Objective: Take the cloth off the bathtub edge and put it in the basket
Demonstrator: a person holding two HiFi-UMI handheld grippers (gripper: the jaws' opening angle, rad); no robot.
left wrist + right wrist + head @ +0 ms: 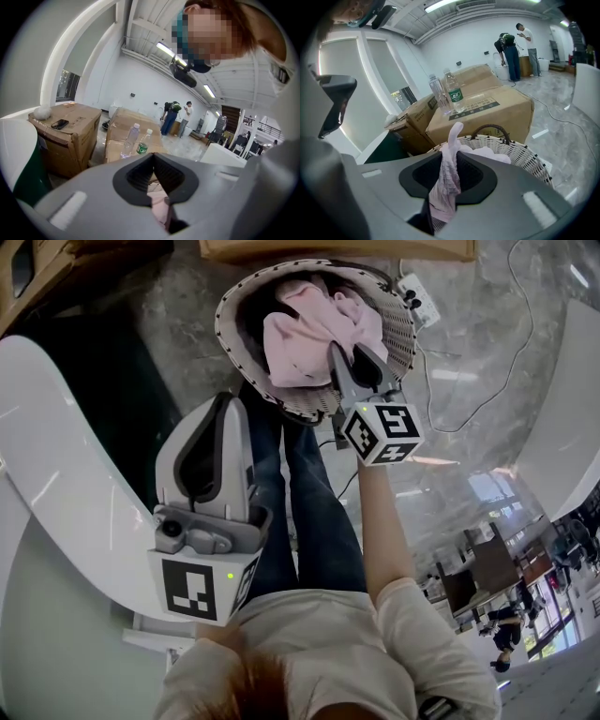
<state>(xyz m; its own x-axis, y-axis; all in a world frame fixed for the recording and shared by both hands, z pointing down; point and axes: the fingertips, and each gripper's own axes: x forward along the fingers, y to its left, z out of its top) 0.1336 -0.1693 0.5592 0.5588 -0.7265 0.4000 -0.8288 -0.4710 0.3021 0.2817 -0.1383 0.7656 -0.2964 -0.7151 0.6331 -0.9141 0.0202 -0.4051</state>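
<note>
Right gripper (336, 352) clamps the cloth (305, 329) over the basket (223, 329); left gripper's (232, 399) jaws sit together, empty. Released carelessly, the cloth may drape over the basket's near rim.

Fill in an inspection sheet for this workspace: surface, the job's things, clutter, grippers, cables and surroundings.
Surface: grey marble floor; white bathtub edge at the left.
Job's things: pink cloth lies mostly in the wicker basket, one end pinched by the right gripper.
Clutter: cardboard boxes behind the basket, two water bottles on one, a phone on another.
Grippers: right gripper shut on the cloth over the basket; left gripper shut, nothing between its jaws.
Cables: power strip beside the basket, its white cable loose across the floor.
Surroundings: people standing by the far wall.
</note>
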